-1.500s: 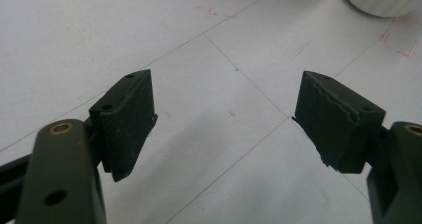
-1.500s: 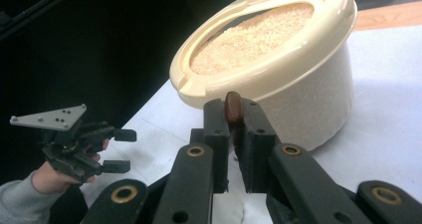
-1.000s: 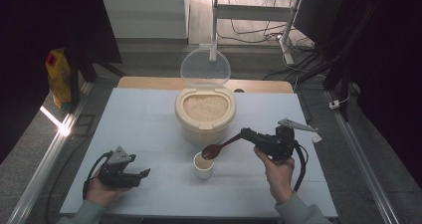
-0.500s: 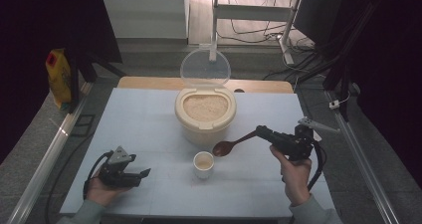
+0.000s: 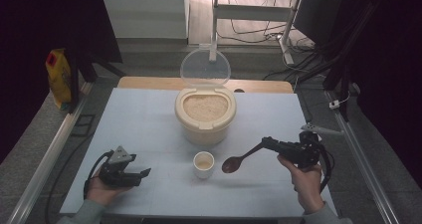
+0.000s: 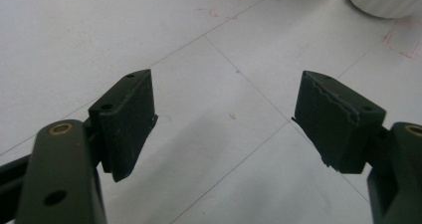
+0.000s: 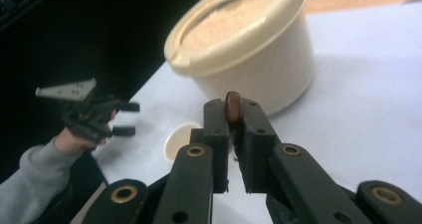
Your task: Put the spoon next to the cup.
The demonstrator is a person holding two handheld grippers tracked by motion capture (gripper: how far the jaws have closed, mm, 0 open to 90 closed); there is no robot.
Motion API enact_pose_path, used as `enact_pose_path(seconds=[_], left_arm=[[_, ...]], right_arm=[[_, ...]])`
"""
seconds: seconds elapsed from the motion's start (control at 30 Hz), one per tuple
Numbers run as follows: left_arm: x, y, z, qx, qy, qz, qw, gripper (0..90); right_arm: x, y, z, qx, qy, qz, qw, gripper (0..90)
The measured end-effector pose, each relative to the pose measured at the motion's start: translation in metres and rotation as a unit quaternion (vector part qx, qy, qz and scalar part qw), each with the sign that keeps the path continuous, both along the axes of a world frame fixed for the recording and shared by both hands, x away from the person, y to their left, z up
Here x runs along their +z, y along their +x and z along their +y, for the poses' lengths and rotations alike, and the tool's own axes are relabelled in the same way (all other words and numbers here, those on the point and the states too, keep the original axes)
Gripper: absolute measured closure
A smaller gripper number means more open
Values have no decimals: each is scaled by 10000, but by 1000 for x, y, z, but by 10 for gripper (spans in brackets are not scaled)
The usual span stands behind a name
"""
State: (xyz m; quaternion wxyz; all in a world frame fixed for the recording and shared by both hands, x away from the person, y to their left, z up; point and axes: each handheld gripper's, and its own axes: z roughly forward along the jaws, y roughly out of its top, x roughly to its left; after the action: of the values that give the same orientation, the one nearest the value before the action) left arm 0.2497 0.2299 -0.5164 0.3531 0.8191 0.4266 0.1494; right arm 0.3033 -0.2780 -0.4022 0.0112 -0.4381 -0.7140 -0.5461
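Wooden spoon (image 5: pixel 242 159) clamped in the right claw (image 5: pixel 266 143), its bowl just right of the cup (image 5: pixel 203 165). Left claw (image 5: pixel 144 173) rests wide, empty. Scooping step; next likely back to the tub (image 5: pixel 205 115).

- Left gripper (image 5: pixel 142 174), at seven o'clock on the table: black body, grey three-cornered plate on top, black cable looping behind.
- Its pads (image 6: pixel 127 119) are matt black blocks with small screw holes; one has a ragged edge.
- Right gripper (image 7: pixel 233 115), at four o'clock: black arms, brass-coloured pivot rings.
- Grey sleeves (image 7: pixel 30 176) at both wrists.
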Motion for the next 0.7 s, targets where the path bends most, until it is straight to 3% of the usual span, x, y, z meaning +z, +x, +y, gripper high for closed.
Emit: enact_pose_path(seconds=[0.33, 0.7], left_arm=[[-1, 1, 0, -11, 12, 18, 10000, 237], [-1, 2, -1, -19, 20, 20, 10000, 237]], right_arm=[[-18, 1, 17, 478, -135, 403, 9980, 835], [-38, 5, 47, 1062, -211, 817, 9908, 834]])
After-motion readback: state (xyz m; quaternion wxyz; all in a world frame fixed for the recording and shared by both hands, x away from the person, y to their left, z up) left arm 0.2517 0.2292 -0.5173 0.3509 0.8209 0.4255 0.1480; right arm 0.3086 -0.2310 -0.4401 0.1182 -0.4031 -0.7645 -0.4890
